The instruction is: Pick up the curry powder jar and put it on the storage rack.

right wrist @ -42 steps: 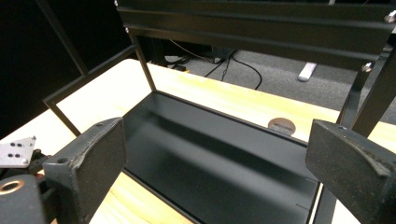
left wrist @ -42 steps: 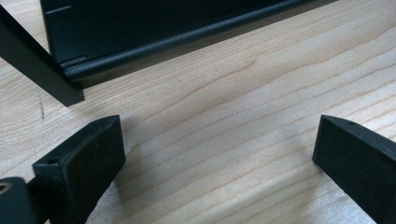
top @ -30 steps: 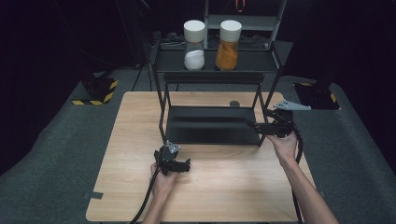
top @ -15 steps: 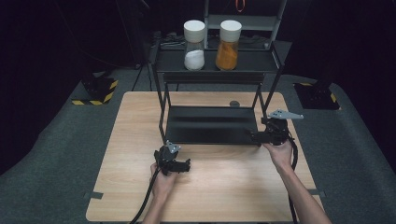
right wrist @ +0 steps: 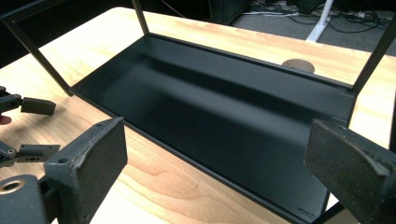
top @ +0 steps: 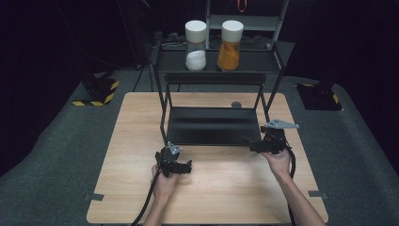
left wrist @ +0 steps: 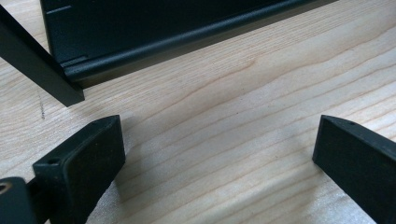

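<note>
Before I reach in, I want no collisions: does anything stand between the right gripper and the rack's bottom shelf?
Nothing visible does. The right gripper hangs open at the front right corner of the bottom shelf, with bare wood table between. The rack's front right post stands close beside it.

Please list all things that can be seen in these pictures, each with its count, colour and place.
table: one, light wood, centre of the high view.
rack: one, black metal, on the far half of the table; lower shelf bare.
white jar: one, clear with white contents and white lid, top shelf, left.
orange jar: one, clear with orange contents and white lid, top shelf, right.
disc: one, small, dark, on the table behind the rack.
striped blocks: one at far left, black and yellow, on the grey floor.
left tool: one, black, jaws open, over the table near the rack's front left leg.
right tool: one, black, jaws open, at the rack's front right corner.
</note>
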